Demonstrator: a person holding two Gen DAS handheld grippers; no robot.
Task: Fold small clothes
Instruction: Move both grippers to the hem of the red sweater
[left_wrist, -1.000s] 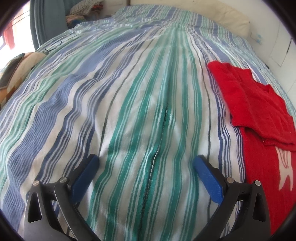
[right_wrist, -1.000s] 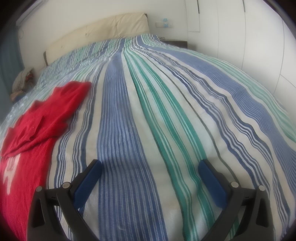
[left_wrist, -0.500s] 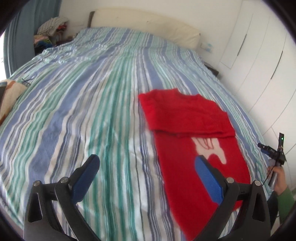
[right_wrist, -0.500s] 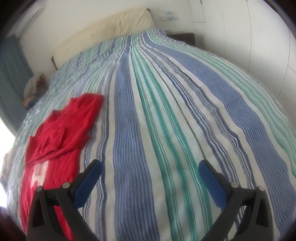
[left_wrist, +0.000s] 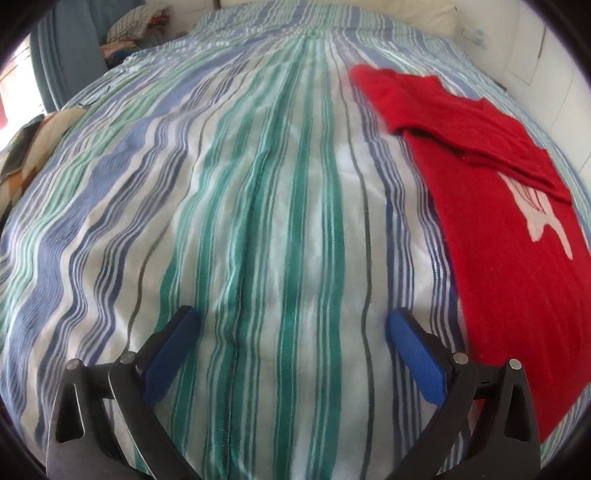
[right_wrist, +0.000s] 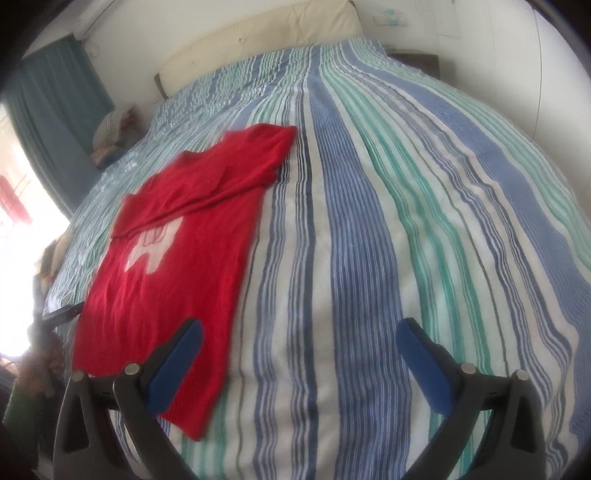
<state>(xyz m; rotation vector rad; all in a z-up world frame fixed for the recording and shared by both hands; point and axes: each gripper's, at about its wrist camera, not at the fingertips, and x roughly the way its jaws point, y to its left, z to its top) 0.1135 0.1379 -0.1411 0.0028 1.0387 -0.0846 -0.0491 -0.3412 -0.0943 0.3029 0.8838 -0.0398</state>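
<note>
Red knit garment with white motif (right_wrist: 166, 280) lies partly folded near the striped bedspread's (right_wrist: 369, 258) front edge.
Left gripper (left_wrist: 291, 332) and right gripper (right_wrist: 299, 343), both spread wide and empty, should pinch its near corners evenly.

Bed (right_wrist: 369, 221): covered across its whole width by a bedspread striped in blue, green and white. Headboard (right_wrist: 266, 37): cream, padded, set against the far wall. Walls (right_wrist: 480, 44): white, with panel lines seen at the right. Curtain (right_wrist: 55, 122): blue-grey, hung at the left beside a brightly lit window (right_wrist: 22, 206). Pile of fabrics (left_wrist: 136, 29): placed at the far left corner, near the curtain. Patterned cloth (left_wrist: 26, 147): laid at the left edge of the bed. Dark bedside unit (right_wrist: 413, 61): stood far right.
</note>
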